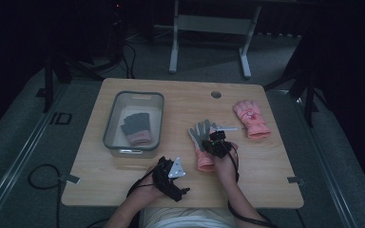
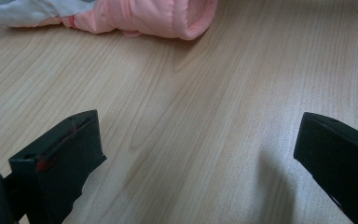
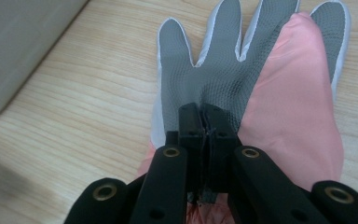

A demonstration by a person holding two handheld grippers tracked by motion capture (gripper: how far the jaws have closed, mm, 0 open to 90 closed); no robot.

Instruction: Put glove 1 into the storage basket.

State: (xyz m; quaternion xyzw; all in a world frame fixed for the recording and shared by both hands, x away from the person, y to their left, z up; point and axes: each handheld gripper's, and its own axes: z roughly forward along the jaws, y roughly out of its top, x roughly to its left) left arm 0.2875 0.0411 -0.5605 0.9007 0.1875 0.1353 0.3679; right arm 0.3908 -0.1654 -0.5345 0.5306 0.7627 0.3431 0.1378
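Right gripper (image 3: 208,122) has its jaws pressed together over the palm of the grey-and-pink glove (image 1: 201,142), which lies palm-up mid-desk (image 1: 123,175); whether fabric is pinched cannot be told. Left gripper (image 2: 196,154) rests near the front edge, jaws spread, nothing between them.

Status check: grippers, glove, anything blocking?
Right gripper shut, pinching glove palm. Left gripper open over bare table. Bin clear to the side.

glove (image 2: 135,18): fingers cut off by top edge | bin (image 3: 18,46): cropped at left
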